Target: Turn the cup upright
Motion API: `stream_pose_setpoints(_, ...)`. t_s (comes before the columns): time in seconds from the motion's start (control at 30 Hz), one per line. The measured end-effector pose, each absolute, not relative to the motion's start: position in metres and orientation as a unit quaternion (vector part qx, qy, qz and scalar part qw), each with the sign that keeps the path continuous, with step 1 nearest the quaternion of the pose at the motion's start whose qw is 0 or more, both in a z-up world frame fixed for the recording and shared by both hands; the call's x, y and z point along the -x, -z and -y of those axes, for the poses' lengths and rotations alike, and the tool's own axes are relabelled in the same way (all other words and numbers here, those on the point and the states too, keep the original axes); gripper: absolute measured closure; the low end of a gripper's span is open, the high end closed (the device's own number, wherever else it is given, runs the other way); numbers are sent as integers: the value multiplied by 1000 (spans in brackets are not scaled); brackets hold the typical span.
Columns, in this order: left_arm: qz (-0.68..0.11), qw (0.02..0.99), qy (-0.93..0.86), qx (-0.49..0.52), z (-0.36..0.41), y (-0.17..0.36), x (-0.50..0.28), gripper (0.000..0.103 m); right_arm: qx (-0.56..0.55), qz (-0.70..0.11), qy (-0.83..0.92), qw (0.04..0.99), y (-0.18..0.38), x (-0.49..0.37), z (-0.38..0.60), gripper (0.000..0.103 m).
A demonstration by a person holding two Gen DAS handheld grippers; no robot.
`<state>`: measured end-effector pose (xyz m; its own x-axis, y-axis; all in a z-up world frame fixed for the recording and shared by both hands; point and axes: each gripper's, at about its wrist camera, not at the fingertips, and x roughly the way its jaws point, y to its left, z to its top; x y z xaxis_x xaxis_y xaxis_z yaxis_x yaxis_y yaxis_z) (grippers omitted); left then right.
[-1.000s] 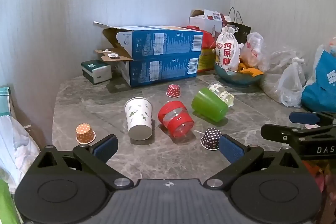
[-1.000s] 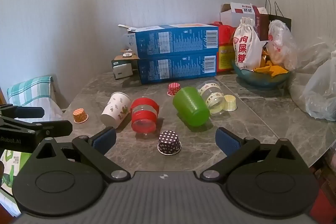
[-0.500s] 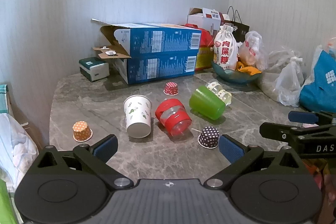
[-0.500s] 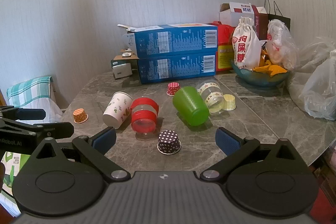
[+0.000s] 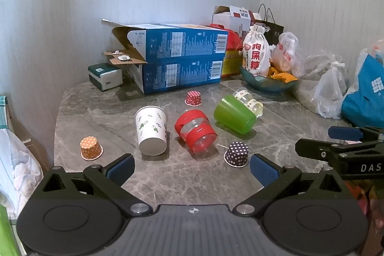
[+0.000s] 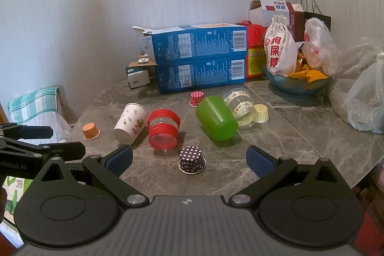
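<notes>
Several cups lie on their sides on the grey marble table [image 5: 182, 181]: a white paper cup [image 5: 151, 128] [image 6: 130, 121], a clear cup with red bands [image 5: 195, 133] [image 6: 163, 127], a green cup [image 5: 234, 115] [image 6: 217, 120] and a clear printed cup [image 5: 248, 101] [image 6: 240, 104]. My left gripper [image 5: 192, 168] is open and empty, short of the cups. My right gripper [image 6: 189, 157] is open and empty, with a dark dotted paper cup [image 6: 192, 160] [image 5: 236, 154] standing upside down between its fingertips' line.
Small upside-down paper cups: orange [image 5: 90, 148] [image 6: 90, 131], red [image 5: 193, 98] [image 6: 197, 97], and a yellow one on its side [image 6: 261, 113]. Two stacked blue boxes [image 5: 177, 59] [image 6: 199, 59], a bowl [image 5: 268, 83] and plastic bags [image 6: 367, 97] stand behind and right.
Both grippers drifted back slightly; the cups look a little farther off in the left view. Nothing on the table moved.
</notes>
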<state>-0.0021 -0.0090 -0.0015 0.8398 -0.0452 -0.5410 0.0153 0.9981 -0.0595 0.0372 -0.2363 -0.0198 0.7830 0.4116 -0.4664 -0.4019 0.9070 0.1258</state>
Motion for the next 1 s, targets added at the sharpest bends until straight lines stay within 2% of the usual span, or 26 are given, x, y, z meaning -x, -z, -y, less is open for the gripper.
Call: stream_pose_setpoints(1.0, -289, 957, 17, 27, 10, 4, 0, 0, -20, -262, -213, 941, 22, -40, 238, 1)
